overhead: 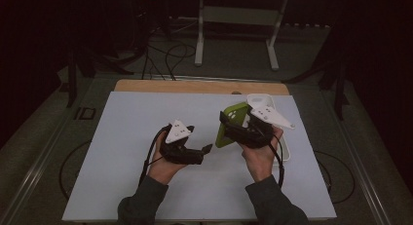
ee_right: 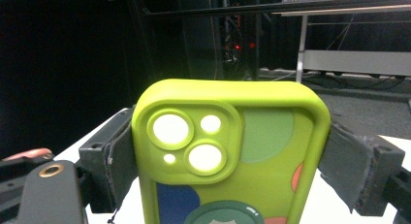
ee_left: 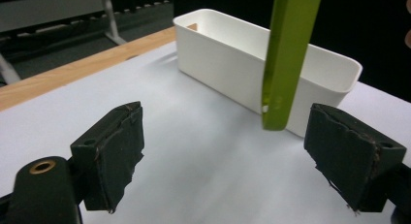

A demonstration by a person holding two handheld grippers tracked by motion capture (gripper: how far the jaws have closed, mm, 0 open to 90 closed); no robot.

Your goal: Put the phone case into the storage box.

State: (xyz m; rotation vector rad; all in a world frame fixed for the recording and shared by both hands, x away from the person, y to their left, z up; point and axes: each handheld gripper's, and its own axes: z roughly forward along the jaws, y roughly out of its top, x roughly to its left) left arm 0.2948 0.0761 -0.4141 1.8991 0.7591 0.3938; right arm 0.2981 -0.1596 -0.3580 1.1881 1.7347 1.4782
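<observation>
Right tool (overhead: 238, 125) is clamped on a lime green phone case (overhead: 229, 122), jaws squeezing both long edges, held up in the air above the counter (overhead: 136, 137), roughly upright w/ the camera cutout end up. In the right gripper view the case (ee_right: 232, 156) shows its back: camera cutouts, plus green, blue and orange patches and a round dark green bit at the bottom. Left tool (overhead: 207, 149) has its jaws wide apart, nothing in them, hovering just left of the case and pointing at it. From the left gripper view the case (ee_left: 288, 59) is edge-on, hanging between the jaws' line of sight, w/ a white bin (ee_left: 232, 54) behind it.

Surface: counter is covered by a plain white/pale grey sheet, a strip of wood showing along the far edge. The bin (overhead: 287, 147) sits on the right side, mostly hidden behind the right hand (overhead: 260, 154).

Room is dark, tbh hard to see much. Grey floor, cables (overhead: 168, 54) lying past the far edge, a white metal frame (overhead: 238, 20) standing behind, and a small red light (ee_right: 237, 47) glowing in the background.
</observation>
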